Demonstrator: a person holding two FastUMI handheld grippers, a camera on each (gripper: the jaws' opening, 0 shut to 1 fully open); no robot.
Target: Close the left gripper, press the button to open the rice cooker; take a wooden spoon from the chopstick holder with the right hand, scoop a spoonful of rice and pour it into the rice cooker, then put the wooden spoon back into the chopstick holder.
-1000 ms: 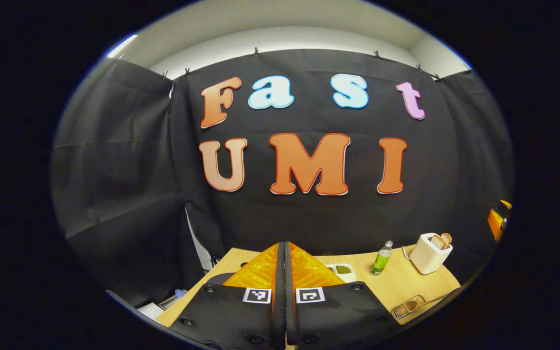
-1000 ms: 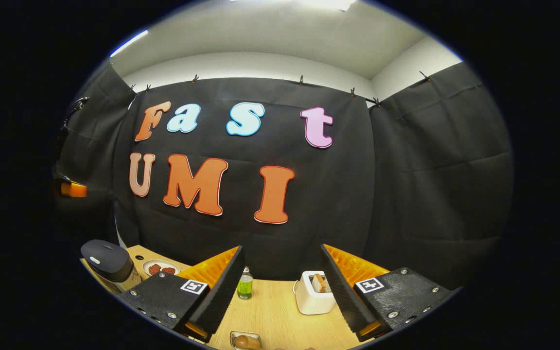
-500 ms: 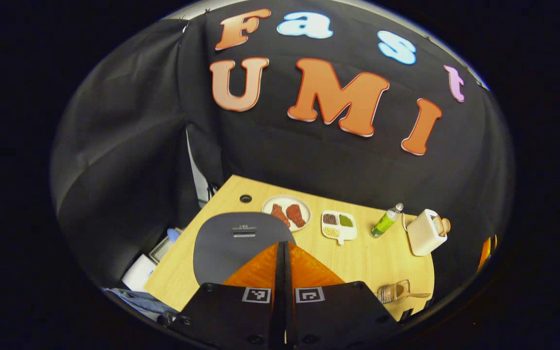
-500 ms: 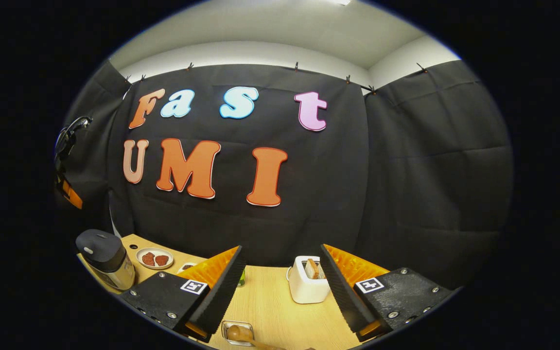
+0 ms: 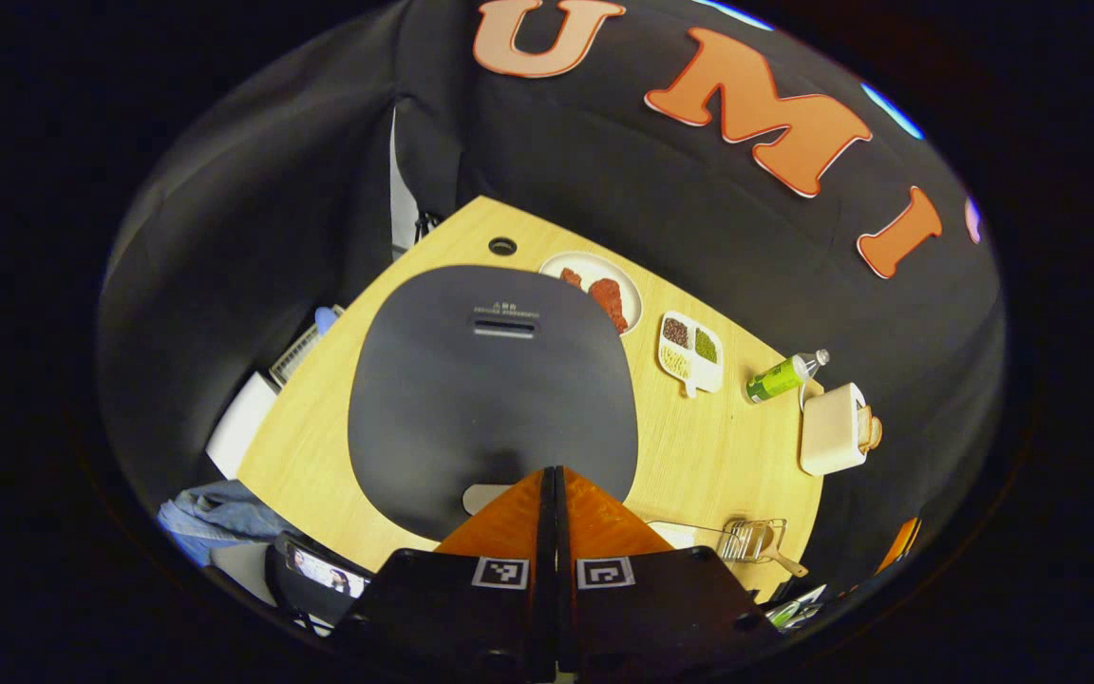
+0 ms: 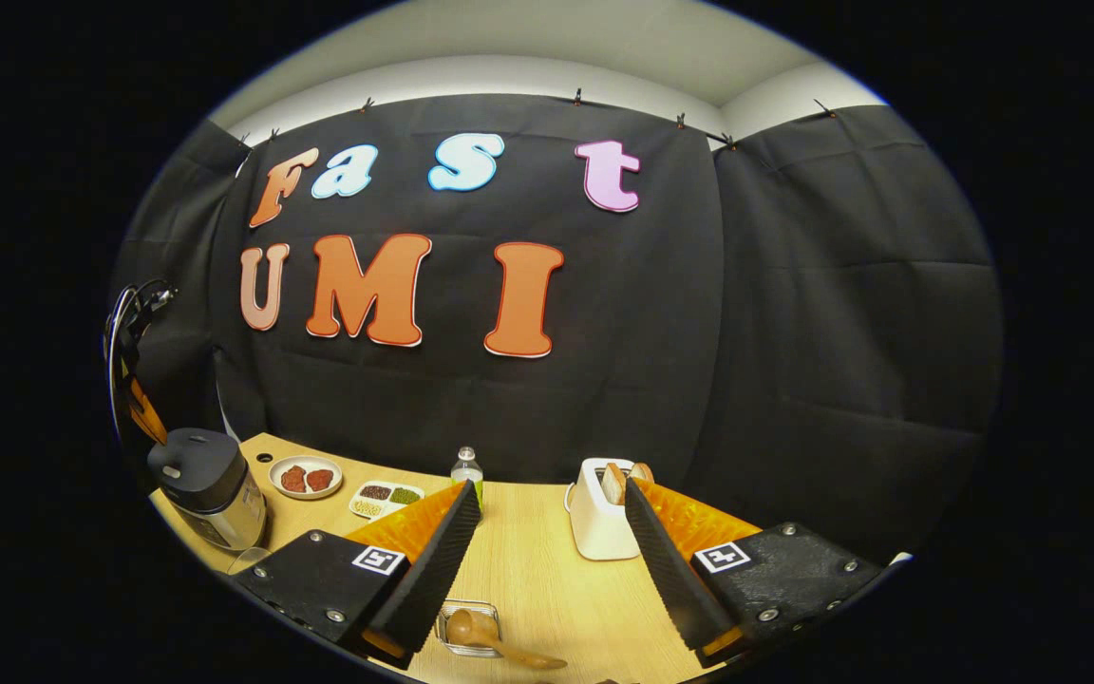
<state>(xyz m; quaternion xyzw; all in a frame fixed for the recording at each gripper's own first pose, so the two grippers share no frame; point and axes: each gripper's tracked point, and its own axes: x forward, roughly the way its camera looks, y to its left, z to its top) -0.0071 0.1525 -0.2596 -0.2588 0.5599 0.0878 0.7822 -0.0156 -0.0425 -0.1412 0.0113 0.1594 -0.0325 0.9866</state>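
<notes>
Two grippers: one in each view, both empty.
Left gripper [image 5: 552,475]: fingers pressed flat together, nothing between them, tips over the near edge of the rice cooker [image 5: 493,389].
Rice cooker: dark lid down, directly ahead of the left fingers; its pale button [image 5: 482,497] sits just left of the tips, contact cannot be told.
Right gripper [image 6: 547,494]: fingers spread wide, holding nothing, above the worktop [image 6: 533,579].
Wooden spoon [image 6: 485,635]: bowl in the clear chopstick holder [image 6: 466,629], low between the right fingers, nearer the left one.
Toaster [image 6: 599,522]: just beside the right finger, farther back.
Green bottle [image 6: 466,468]: beyond the left finger's tip.
Plates of food [image 6: 305,476]: well left, beside the cooker.
</notes>
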